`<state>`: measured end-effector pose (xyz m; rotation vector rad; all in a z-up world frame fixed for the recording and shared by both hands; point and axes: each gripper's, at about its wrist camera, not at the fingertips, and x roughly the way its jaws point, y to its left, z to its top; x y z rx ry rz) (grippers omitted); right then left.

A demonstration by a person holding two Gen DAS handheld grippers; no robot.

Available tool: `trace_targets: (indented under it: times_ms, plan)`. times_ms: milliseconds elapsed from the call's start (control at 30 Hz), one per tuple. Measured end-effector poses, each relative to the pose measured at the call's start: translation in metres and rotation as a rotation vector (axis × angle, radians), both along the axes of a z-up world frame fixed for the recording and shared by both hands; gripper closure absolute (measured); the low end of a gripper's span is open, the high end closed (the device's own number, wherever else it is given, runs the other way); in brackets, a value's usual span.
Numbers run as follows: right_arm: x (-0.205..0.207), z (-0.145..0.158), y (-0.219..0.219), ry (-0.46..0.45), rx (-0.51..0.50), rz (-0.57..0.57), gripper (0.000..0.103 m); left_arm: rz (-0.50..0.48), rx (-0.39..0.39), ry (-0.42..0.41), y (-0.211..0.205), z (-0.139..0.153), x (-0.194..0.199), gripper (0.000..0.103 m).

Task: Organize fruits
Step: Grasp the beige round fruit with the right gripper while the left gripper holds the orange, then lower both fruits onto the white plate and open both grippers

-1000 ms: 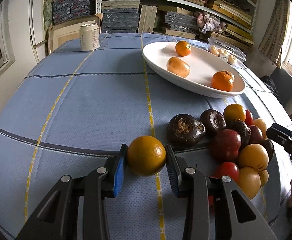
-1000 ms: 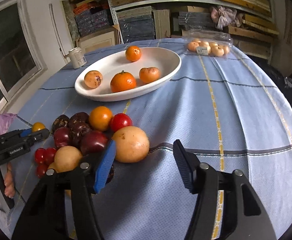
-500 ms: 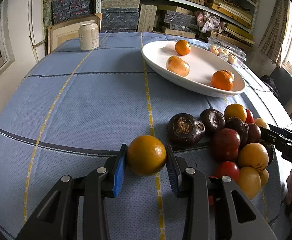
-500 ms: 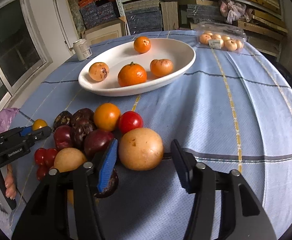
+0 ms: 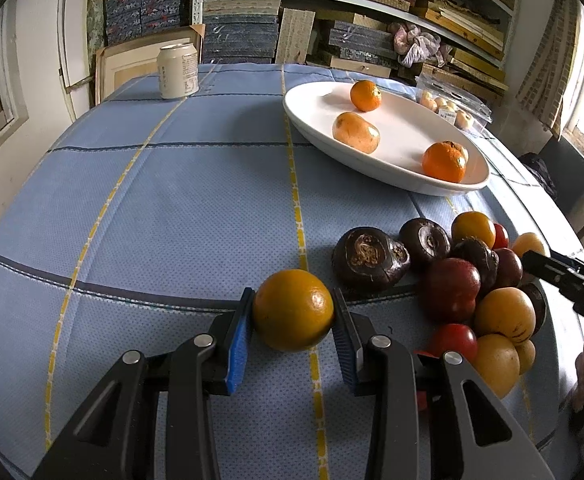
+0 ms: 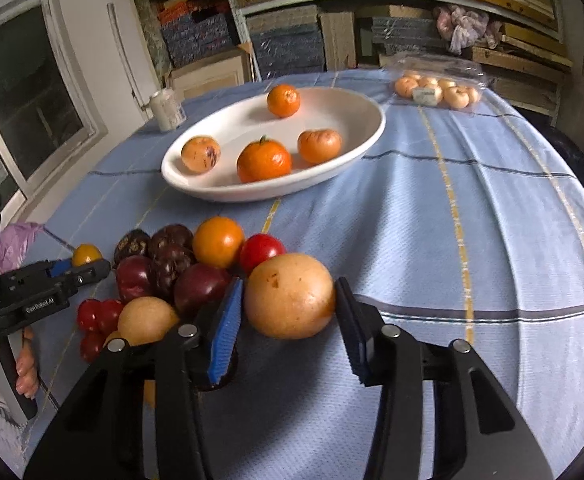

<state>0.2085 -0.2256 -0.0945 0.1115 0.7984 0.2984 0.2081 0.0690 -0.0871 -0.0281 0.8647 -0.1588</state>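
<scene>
Left wrist view: left gripper (image 5: 293,322) clamps a smooth orange (image 5: 293,309); right gripper (image 6: 289,312) closing around a speckled tan fruit (image 6: 289,295).

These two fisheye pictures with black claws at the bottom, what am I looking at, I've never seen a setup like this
No robot here: a person carries a hand-held gripper in each hand, each with a camera looking along its two fingers. The left hand-held gripper is shut on a yellow-orange fruit. The right hand-held gripper is closing its jaws around a tan round fruit, which sits between the pads. Both work over a blue tablecloth with a fruit pile, a white oval dish holding four orange fruits, a pale can and a clear pack of fruit.
</scene>
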Motion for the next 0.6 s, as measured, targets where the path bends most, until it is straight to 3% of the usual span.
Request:
trace_targets:
  times_ms: [433, 600]
  plan:
    - [-0.003, 0.001, -0.006, -0.006, 0.005, -0.018, 0.058, -0.02, 0.031, -0.051, -0.006, 0.009, -0.006, 0.066]
    - [0.001, 0.024, -0.014, -0.043, 0.061, -0.036, 0.058, -0.003, 0.067, -0.107, -0.012, 0.032, 0.003, 0.066]
